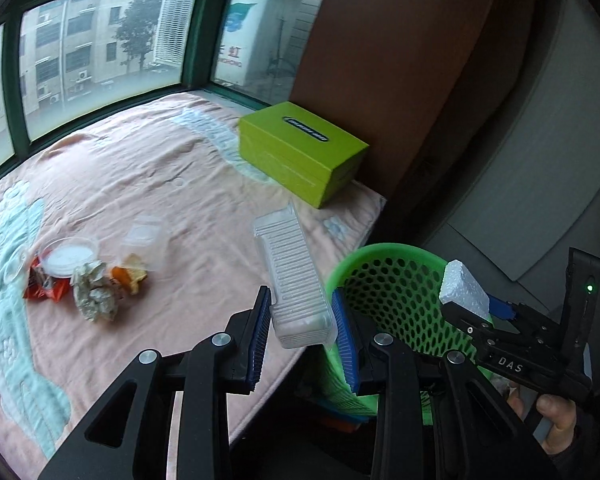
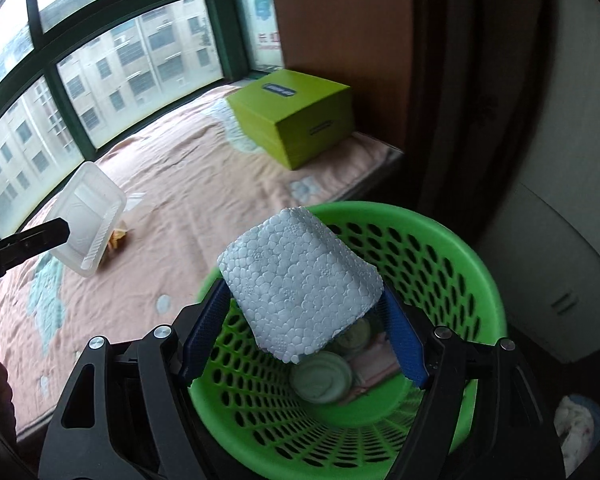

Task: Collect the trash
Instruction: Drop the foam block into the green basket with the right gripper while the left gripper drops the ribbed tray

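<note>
My left gripper (image 1: 302, 300) is shut on a clear ribbed plastic tray (image 1: 296, 272), which is held up over the bed's edge beside the green mesh basket (image 1: 384, 252). My right gripper (image 2: 304, 294) is shut on a white foam block (image 2: 300, 280), which hangs over the open basket (image 2: 460, 248). The left wrist view shows that foam block (image 1: 462, 288) at the basket's right rim. In the right wrist view the tray (image 2: 88, 224) is at the left. On the pink blanket (image 1: 140, 168) lie a round plastic lid (image 1: 68, 256), a red wrapper (image 1: 44, 286), crumpled paper (image 1: 94, 290) and an orange scrap (image 1: 130, 274).
A lime green box (image 1: 300, 152) stands at the blanket's far right corner by a brown panel. A clear plastic bag (image 1: 144, 236) lies near the trash pile. Round pale lids (image 2: 324, 376) rest in the basket's bottom. Windows line the far side. A hand (image 1: 556, 412) holds the right gripper.
</note>
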A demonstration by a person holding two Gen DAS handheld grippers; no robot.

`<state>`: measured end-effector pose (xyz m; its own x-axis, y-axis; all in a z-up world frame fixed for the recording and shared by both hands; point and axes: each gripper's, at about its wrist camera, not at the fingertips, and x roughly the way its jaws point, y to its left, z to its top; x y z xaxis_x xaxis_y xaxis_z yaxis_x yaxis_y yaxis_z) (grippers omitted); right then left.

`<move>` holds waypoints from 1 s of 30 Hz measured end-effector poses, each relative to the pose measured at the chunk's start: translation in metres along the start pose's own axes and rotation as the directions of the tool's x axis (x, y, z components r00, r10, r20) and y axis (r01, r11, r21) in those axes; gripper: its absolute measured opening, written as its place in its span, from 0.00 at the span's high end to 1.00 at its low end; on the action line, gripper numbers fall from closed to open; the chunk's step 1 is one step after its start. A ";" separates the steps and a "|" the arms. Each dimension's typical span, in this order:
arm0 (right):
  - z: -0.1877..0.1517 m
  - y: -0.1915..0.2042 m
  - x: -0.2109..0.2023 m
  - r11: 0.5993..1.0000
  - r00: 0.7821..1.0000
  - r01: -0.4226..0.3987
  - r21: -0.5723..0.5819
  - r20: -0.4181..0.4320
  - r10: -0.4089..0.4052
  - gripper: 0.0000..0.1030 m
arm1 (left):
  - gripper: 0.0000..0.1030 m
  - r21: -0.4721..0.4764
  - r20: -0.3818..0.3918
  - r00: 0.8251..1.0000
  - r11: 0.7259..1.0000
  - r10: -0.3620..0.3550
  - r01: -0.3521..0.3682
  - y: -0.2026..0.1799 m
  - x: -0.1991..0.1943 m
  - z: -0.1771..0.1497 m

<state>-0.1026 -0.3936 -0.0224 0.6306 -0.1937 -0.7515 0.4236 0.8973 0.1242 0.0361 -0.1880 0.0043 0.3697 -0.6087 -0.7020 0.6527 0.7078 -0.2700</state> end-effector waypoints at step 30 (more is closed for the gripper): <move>-0.007 -0.065 -0.044 0.988 0.994 0.045 0.148 0.092 -0.059 0.20 | 0.70 0.197 -0.165 0.977 0.966 -0.137 0.169 -0.110 0.060 -0.018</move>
<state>-0.1620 -0.4408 -0.0018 0.6616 -0.2814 -0.6950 0.5429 0.8192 0.1851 -0.0254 -0.2961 -0.0195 0.1621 -0.6324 -0.7575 0.8231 0.5100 -0.2497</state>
